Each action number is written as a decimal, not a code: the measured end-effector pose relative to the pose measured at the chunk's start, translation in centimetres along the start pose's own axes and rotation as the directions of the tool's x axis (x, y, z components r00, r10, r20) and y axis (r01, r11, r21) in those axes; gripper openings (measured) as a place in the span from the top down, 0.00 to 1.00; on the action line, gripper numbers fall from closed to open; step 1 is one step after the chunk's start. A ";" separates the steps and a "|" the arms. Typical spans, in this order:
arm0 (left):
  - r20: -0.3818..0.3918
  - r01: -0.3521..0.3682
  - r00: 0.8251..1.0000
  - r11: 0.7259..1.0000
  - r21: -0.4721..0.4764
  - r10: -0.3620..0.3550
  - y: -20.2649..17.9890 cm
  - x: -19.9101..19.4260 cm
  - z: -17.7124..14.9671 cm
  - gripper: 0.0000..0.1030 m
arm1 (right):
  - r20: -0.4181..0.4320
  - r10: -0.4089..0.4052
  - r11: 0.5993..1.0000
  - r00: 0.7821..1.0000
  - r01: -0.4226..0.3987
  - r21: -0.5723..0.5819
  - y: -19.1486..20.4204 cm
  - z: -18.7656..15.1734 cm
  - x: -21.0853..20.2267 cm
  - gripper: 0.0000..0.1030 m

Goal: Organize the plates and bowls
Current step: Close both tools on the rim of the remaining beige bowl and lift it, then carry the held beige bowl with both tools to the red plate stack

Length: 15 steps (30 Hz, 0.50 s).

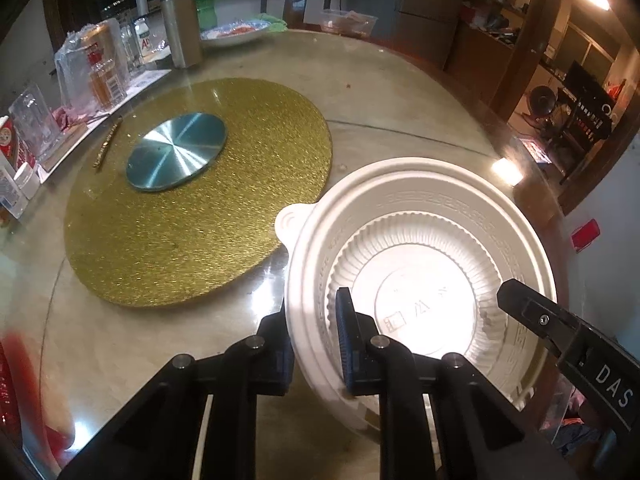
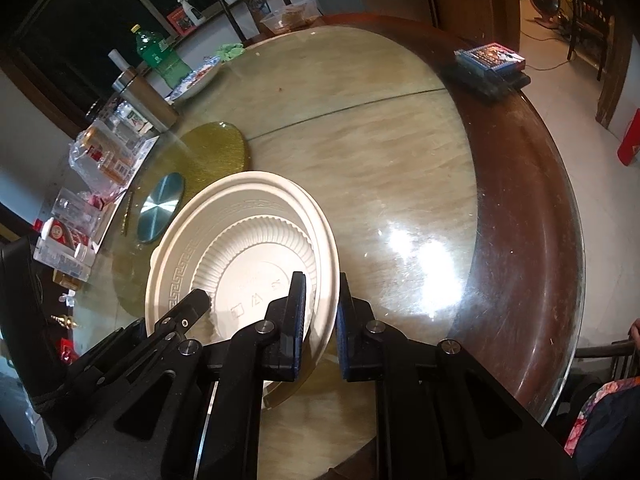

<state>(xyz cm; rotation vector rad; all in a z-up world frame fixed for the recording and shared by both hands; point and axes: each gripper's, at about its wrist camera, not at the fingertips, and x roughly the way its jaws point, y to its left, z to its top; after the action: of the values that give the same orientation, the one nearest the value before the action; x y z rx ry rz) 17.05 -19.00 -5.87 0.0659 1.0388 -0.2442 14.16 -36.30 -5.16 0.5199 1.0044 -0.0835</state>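
**Both grippers clamped on the white bowl's rim**

I find the white bowl (image 1: 424, 280) at the near part of the round table (image 1: 380, 92), its far edge overlapping the gold mat (image 1: 240, 208). A smaller ribbed plate (image 2: 260, 264) sits nested inside it, embossed marks visible at its centre.

My left gripper (image 1: 314, 340) pinches the bowl's left rim: one blue-padded finger (image 1: 345, 332) is inside the wall, the other outside. My right gripper (image 2: 322, 320) pinches the opposite rim in the same manner, one finger inside and one outside. Each wrist view shows the other gripper's tip reaching into the bowl from the far side. I cannot tell whether the bowl rests on the table or is lifted slightly.

A shiny metal disc (image 1: 176, 152) lies on the gold mat. Along the table's far left edge stand a steel flask (image 1: 180, 24), a green bottle (image 2: 158, 54) and clear plastic boxes (image 1: 92, 68). A dish of food (image 1: 236, 32) sits beyond the flask.
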 end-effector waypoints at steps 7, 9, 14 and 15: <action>0.028 -0.028 0.999 0.999 -0.016 0.028 1.4 -1.6 -0.6 0.84 | 0.000 0.031 0.999 1.000 -0.031 -0.033 1.8 -0.8 -0.6 0.87; 0.037 -0.040 0.999 0.999 -0.026 0.040 2.1 -2.1 -0.9 0.84 | -0.004 0.044 0.998 0.999 -0.045 -0.048 2.7 -1.2 -0.6 0.88; 0.050 -0.067 0.996 0.995 -0.076 0.071 4.8 -3.4 -1.7 0.84 | -0.012 0.071 0.993 0.997 -0.072 -0.099 5.3 -2.3 -0.7 0.88; 0.052 -0.069 0.996 0.994 -0.084 0.074 5.3 -3.5 -1.8 0.84 | -0.014 0.077 0.991 0.997 -0.078 -0.110 6.0 -2.6 -0.7 0.88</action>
<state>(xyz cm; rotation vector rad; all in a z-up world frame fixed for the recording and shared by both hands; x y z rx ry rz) 15.05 -12.97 -4.05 0.0217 0.9890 -0.1372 13.55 -30.05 -3.40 0.4580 0.9913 0.0438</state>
